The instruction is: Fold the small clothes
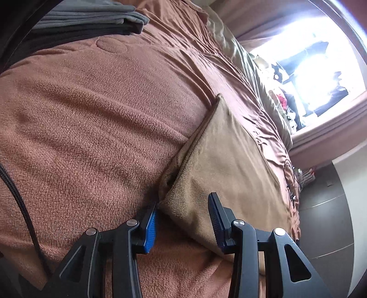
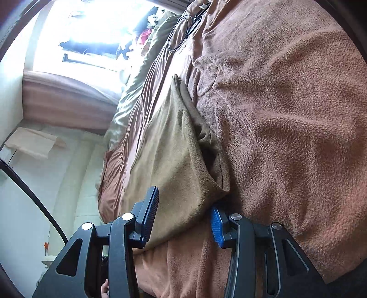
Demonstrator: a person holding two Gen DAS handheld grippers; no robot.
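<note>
The tan cloth (image 1: 220, 165) lies on the bed, on top of the fuzzy brown blanket (image 1: 91, 119), and it looks already folded over once. The left claw (image 1: 183, 217) is spread, with a near corner of the tan cloth between its fingers, and nothing looks pinched yet. The right claw (image 2: 183, 215) is spread too, around the other near corner.

What could go wrong? The blanket is soft and bumpy right under the tan cloth, so a claw could grab the blanket along with the cloth. The cloth has two layers with a gap at its side, so a claw might catch only the top one and the fold would come out crooked.

Past the tan cloth's far end the blanket is open. A grey pile of clothes (image 1: 87, 20) sits well away from the tan cloth. A black cord (image 2: 181, 32) lies far beyond it, and one side of the cloth lies near the bed's edge.
</note>
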